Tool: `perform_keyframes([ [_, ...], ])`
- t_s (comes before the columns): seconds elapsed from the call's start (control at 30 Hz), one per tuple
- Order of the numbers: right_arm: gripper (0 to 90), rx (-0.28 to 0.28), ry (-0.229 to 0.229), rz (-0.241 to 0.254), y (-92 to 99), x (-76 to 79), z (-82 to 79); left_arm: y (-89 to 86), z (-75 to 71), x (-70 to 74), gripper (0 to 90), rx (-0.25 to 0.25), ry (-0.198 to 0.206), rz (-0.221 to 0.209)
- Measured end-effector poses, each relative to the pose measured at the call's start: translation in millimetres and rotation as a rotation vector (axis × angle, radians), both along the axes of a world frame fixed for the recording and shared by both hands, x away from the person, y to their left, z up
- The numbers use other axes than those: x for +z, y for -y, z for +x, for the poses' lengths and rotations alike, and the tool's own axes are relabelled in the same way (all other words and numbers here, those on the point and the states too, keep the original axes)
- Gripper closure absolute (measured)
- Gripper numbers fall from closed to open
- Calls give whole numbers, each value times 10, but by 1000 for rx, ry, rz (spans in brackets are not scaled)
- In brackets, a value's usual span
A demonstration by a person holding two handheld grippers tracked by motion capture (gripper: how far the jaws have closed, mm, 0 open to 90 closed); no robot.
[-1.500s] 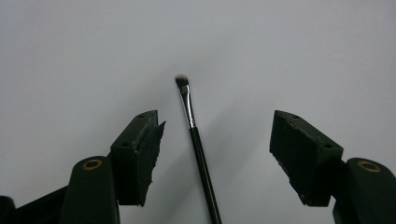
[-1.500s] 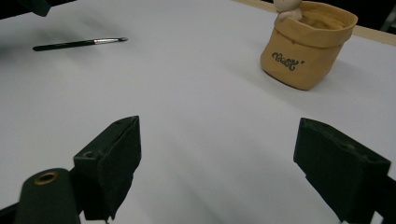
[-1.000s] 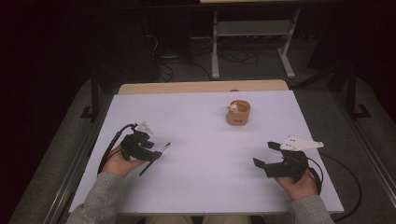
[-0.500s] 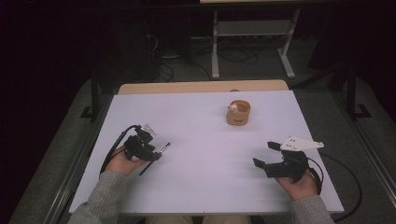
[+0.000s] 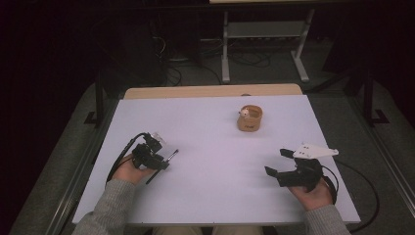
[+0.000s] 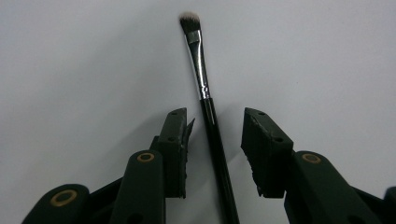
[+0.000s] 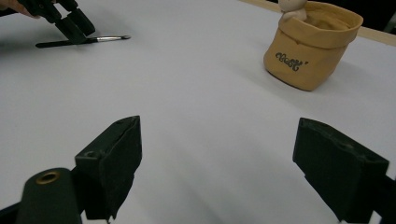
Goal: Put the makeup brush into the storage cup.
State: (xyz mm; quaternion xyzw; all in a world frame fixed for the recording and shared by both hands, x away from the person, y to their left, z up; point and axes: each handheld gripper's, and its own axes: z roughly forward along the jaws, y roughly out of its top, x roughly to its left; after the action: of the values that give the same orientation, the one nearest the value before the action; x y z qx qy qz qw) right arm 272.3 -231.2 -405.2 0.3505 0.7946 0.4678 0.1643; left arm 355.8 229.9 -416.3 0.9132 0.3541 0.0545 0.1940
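A thin black makeup brush (image 6: 205,93) with a silver ferrule lies flat on the white table, bristles pointing away from my left gripper (image 6: 215,126). The handle runs between the two jaws, which have just been closing. A gap shows on each side of the handle and neither pad touches it. From the high view the brush (image 5: 169,156) pokes out to the right of the left gripper (image 5: 159,159). My right gripper (image 5: 275,161) rests open and holds nothing near the front right. A tan pouch-shaped pot (image 5: 250,119) stands beyond the right gripper.
The pot (image 7: 310,44) has a small pale figure at its rim and stands right of centre toward the back. The white table top (image 5: 210,142) ends in a wooden strip at the far edge. A metal stand and cables sit on the dark floor beyond.
The left hand has shifted slightly over the brush. The right hand and the pot have not moved.
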Motion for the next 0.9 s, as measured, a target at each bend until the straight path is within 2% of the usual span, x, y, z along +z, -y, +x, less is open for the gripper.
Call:
perform_keyframes([
  [0.47, 147, 2, -2, -6, -12, -6, 0, 53, -11, -22, 734, -7, 11, 65],
  [0.67, 147, 7, -2, -7, -19, -4, -1, 119, -11, -13, 795, -18, 8, 108],
  [0.9, 147, 12, -9, -8, -28, -6, -1, 118, 5, -11, 839, -10, -6, 101],
])
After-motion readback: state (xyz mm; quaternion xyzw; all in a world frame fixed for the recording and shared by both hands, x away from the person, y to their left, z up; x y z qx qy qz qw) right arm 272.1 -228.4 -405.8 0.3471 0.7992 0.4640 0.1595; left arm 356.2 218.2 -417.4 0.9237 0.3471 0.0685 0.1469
